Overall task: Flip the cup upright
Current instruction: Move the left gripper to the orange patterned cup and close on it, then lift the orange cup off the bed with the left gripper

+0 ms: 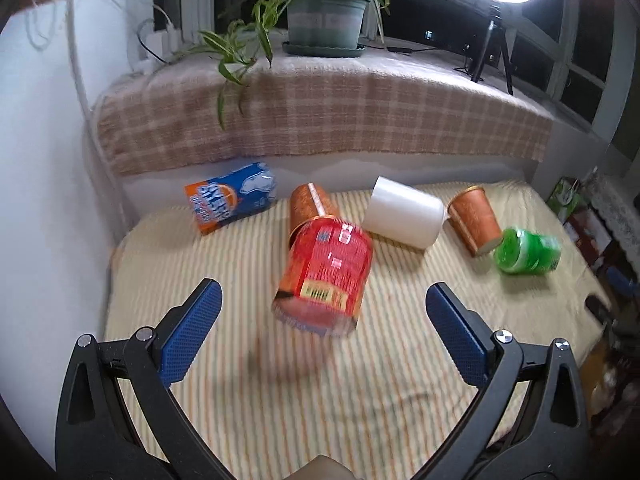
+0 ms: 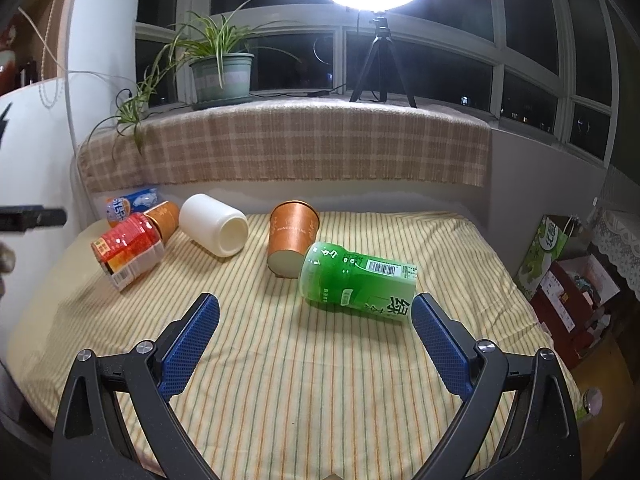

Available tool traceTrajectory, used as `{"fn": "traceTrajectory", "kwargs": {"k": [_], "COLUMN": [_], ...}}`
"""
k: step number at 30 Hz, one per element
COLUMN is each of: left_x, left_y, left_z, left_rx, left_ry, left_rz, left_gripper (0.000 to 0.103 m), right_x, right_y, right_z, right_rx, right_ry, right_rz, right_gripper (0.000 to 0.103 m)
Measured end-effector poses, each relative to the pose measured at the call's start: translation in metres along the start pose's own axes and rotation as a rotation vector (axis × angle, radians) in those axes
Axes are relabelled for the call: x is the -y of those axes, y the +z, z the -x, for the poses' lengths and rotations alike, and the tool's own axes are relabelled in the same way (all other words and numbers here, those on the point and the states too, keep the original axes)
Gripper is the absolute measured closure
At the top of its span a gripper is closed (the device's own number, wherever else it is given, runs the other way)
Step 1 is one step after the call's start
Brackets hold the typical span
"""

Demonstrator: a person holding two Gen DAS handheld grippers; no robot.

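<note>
Several cups lie on their sides on a striped cloth. A red cup [image 1: 324, 276] lies just ahead of my open, empty left gripper [image 1: 324, 308]; it also shows in the right wrist view [image 2: 130, 250]. A green cup [image 2: 358, 282] lies just ahead of my open, empty right gripper [image 2: 316, 312]; it also shows in the left wrist view [image 1: 528, 252]. Behind lie a white cup [image 1: 404, 212] [image 2: 214, 224], two orange-brown cups [image 1: 474, 220] [image 2: 292, 236] [image 1: 310, 206] [image 2: 164, 216], and a blue-and-orange cup [image 1: 232, 198] [image 2: 130, 204].
A plaid-covered ledge [image 2: 280, 148] with a potted plant [image 2: 222, 76] and a ring light on a tripod [image 2: 374, 40] runs behind the table. A white wall [image 1: 40, 200] stands on the left. Boxes and bags [image 2: 560, 272] stand beyond the right edge.
</note>
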State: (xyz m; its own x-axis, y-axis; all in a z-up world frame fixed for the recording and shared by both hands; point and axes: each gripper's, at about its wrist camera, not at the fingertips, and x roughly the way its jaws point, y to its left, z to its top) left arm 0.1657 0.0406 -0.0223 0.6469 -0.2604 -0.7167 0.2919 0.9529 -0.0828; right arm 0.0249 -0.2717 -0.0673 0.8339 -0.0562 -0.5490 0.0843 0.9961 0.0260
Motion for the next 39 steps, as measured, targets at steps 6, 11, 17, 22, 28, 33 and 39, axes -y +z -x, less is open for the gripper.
{"fn": "traceTrajectory", "kwargs": {"k": [6,11,17,22,28,33,39], "left_x": [-0.019,-0.032,-0.047,-0.049,-0.043,-0.038,-0.035], "left_y": [0.036,0.061,0.078,0.078,0.07,0.065,0.061], "left_z": [-0.049,-0.097,-0.148,-0.175,-0.196,-0.204,-0.207], "left_rx": [-0.114,-0.229,-0.337,-0.403,-0.462,-0.484,-0.49], "left_ry": [-0.077,-0.122,-0.111,-0.091,-0.086,-0.065,-0.057], "left_rz": [0.082,0.198,0.309,0.33,0.318,0.3,0.297], "left_gripper": [0.004,0.011,0.018,0.025,0.035,0.039,0.04], "right_x": [0.0,-0.001,0.003,0.01,0.019,0.023,0.029], "right_y": [-0.002,-0.005,-0.011,-0.014,-0.016,-0.016,-0.018], "right_z": [-0.007,-0.013,-0.02,-0.026,-0.032,-0.033,-0.034], "right_rx": [-0.012,-0.027,-0.042,-0.056,-0.061,-0.06,-0.063], "right_ry": [-0.011,-0.013,-0.017,-0.029,-0.039,-0.043,-0.049], "right_rz": [0.005,0.013,0.004,-0.013,-0.028,-0.034,-0.051], "right_gripper": [0.006,0.006,0.006,0.006,0.006,0.006,0.006]}}
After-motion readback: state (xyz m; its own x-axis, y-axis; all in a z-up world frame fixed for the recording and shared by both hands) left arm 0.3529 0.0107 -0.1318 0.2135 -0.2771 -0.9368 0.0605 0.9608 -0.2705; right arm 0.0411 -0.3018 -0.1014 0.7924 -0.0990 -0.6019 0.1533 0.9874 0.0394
